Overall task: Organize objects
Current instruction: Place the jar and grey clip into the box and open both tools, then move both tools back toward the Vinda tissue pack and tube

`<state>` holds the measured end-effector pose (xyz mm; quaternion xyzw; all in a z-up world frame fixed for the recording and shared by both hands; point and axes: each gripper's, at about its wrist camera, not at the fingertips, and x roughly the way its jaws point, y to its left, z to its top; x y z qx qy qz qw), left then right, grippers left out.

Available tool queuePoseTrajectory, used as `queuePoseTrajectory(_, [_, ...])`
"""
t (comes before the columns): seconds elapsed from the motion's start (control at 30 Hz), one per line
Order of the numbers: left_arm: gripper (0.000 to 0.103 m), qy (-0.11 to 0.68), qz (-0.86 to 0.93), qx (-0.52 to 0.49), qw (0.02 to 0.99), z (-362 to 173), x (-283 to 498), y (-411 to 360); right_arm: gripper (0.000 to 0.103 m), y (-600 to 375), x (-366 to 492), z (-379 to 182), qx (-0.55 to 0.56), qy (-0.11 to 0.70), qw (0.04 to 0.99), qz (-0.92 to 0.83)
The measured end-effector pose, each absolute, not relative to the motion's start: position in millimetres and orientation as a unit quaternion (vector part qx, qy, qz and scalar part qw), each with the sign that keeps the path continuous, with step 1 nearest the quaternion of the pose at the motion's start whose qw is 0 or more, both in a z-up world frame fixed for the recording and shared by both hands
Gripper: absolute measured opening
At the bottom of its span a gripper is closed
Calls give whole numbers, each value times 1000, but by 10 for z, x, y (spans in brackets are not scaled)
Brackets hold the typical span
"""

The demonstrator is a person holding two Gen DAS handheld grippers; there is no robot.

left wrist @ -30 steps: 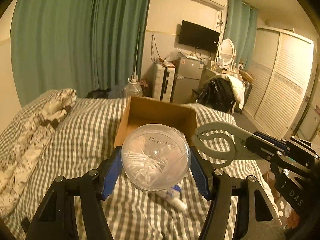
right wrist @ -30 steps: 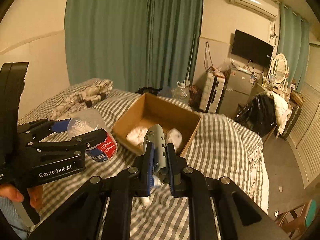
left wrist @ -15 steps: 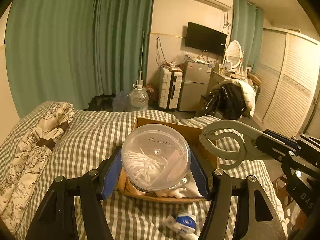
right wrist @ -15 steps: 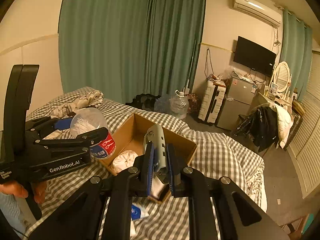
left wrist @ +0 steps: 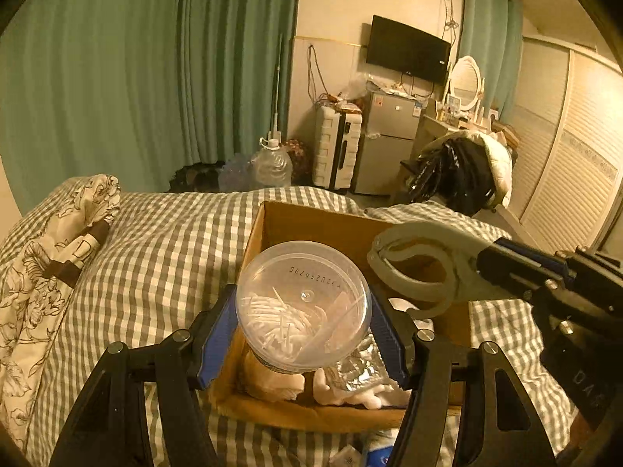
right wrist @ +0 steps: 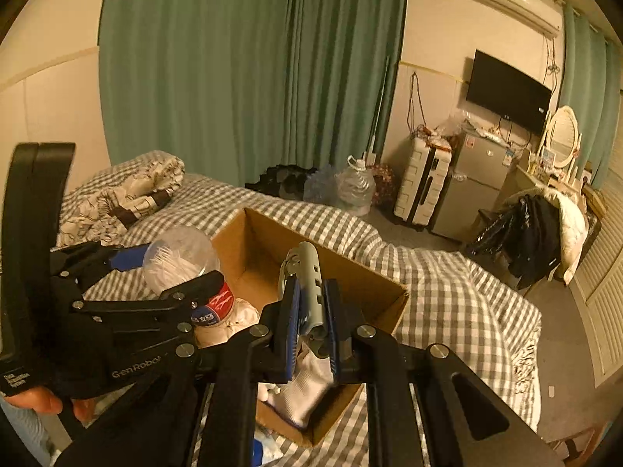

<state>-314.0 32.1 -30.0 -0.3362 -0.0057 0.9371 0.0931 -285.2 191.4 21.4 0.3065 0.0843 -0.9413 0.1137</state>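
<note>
the left gripper [left wrist: 303, 321] has its jaws clamped on a clear round tub of cotton swabs [left wrist: 303, 305], the blue pads pressing its sides at 9 and 3 o'clock, and the tub hangs over the near half of an open cardboard box [left wrist: 311, 225] that sits on a grey checked bed [left wrist: 155, 241]. from the right wrist view the same tub [right wrist: 183, 260] shows a red and blue label and sits at 9 o'clock of the box [right wrist: 373, 284], above white bundles lying inside. the right gripper [right wrist: 311, 311] has its jaws narrowed onto a grey plastic clip [right wrist: 309, 288], which stands upright between the pads and is held above the box's near corner; in the left view the clip [left wrist: 424, 260] reaches in from 3 o'clock over the box's right side. a white sock-like cloth [right wrist: 307, 385] lies in the box below it. a crumpled foil packet [left wrist: 358, 366] rests in the box at 5 o'clock of the tub. a patterned quilt [left wrist: 50, 257] lies bunched at 9 o'clock on the bed.
</note>
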Motion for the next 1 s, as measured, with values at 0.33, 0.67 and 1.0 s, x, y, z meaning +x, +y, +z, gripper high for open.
queuePoseTrajectory(0.33, [72,-6,925,-366,105,-548,-3229,310,19,2052,-3118,-256,337,58,100,-934])
queuePoseTrajectory(0.67, [102,-10,941,-333,67,-194,-2793,186,64,2266,-2602,164,296,63,53,-952])
queuePoseTrajectory(1.0, [103,20,949,-313,33,-51,-2065,97,77,2344,-1777,452,278,71,44,-957])
